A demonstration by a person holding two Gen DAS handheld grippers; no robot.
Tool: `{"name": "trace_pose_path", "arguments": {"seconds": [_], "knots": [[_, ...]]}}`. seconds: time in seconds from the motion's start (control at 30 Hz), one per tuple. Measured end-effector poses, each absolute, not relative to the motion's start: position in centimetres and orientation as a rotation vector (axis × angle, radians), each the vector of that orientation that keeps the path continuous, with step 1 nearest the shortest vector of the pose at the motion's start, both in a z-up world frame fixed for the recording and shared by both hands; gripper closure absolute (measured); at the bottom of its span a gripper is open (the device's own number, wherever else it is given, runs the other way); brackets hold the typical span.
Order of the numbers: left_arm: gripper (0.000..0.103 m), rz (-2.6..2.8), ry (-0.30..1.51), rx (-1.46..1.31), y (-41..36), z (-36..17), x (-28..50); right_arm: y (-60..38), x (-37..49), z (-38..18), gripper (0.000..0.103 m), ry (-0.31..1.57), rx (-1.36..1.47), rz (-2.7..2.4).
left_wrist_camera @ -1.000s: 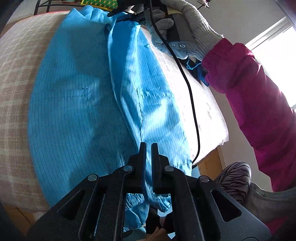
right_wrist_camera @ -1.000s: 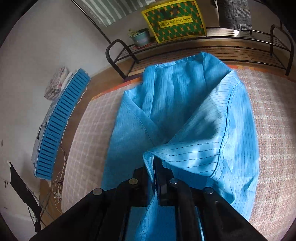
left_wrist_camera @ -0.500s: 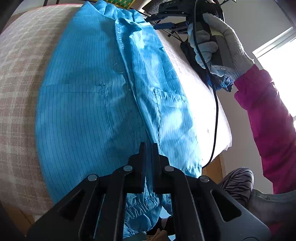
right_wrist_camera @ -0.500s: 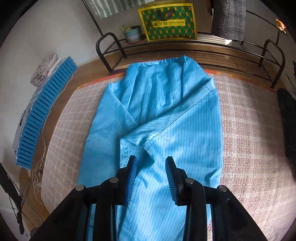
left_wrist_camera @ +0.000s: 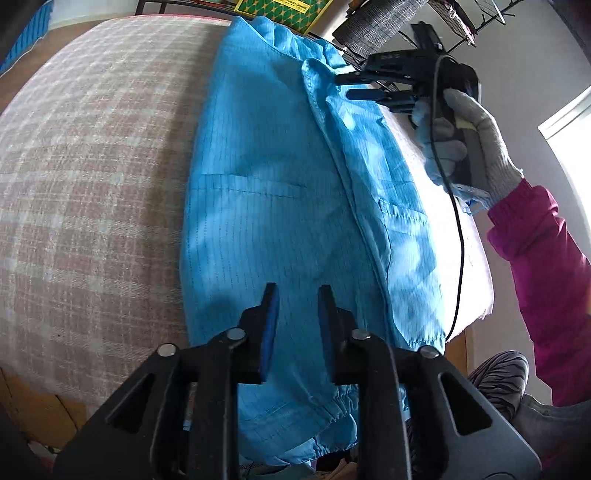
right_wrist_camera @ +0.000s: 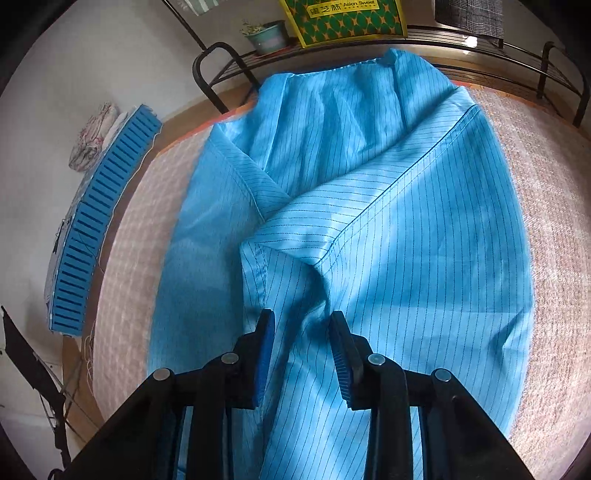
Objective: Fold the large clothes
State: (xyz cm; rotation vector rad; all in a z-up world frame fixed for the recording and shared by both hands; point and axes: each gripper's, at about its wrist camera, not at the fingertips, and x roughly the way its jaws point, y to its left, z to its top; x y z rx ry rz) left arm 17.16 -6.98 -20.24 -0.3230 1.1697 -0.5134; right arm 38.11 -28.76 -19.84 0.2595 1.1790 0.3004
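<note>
A large blue pinstriped garment [left_wrist_camera: 280, 192] lies spread on the plaid-covered table [left_wrist_camera: 92, 166], one side folded over the middle. My left gripper [left_wrist_camera: 294, 291] is open and empty just above its near hem end, where an elastic cuff [left_wrist_camera: 332, 410] hangs over the table edge. In the right wrist view the garment [right_wrist_camera: 388, 221] fills the middle, and my right gripper [right_wrist_camera: 301, 319] is open and empty over a raised fold ridge. The right gripper also shows in the left wrist view [left_wrist_camera: 347, 85], open at the garment's far right edge, held by a gloved hand [left_wrist_camera: 469, 140].
A black metal rack [right_wrist_camera: 480, 48] stands beyond the table's far edge with a green and yellow bag [right_wrist_camera: 343, 20] and a plant pot [right_wrist_camera: 267, 35]. A blue slatted crate [right_wrist_camera: 99, 218] lies on the floor to the left. A black cable [left_wrist_camera: 456, 221] hangs from the right gripper.
Both grippers have let go of the garment: the right opened half a second ago, the left opened just now. The folded side now lies flat on the garment.
</note>
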Motion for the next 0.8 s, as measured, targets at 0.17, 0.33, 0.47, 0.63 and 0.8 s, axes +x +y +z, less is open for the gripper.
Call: {"name": "trace_pose_path", "arguments": {"seconds": [0.17, 0.33, 0.47, 0.63, 0.8], "knots": [[0.059, -0.468, 1.192, -0.348, -4.1, -20.7, 17.0, -32.6, 29.9, -15.0, 0.066, 1.043, 0.206, 0.303], [0.059, -0.437, 1.255, -0.449, -0.9, -22.3, 17.9, -37.5, 20.4, -14.3, 0.047, 1.019, 0.272, 0.283], [0.059, -0.446, 1.327, -0.558, 0.3, -24.3, 17.7, -40.3, 14.4, -17.2, 0.048, 1.121, 0.388, 0.323], [0.059, -0.485, 1.342, -0.582, 0.8, -24.4, 16.4, -40.9, 9.6, -21.2, 0.052, 1.21, 0.462, 0.391], [0.059, -0.523, 1.372, -0.579, 0.2, -24.4, 14.9, -39.3, 8.4, -23.5, 0.053, 1.269, 0.461, 0.457]]}}
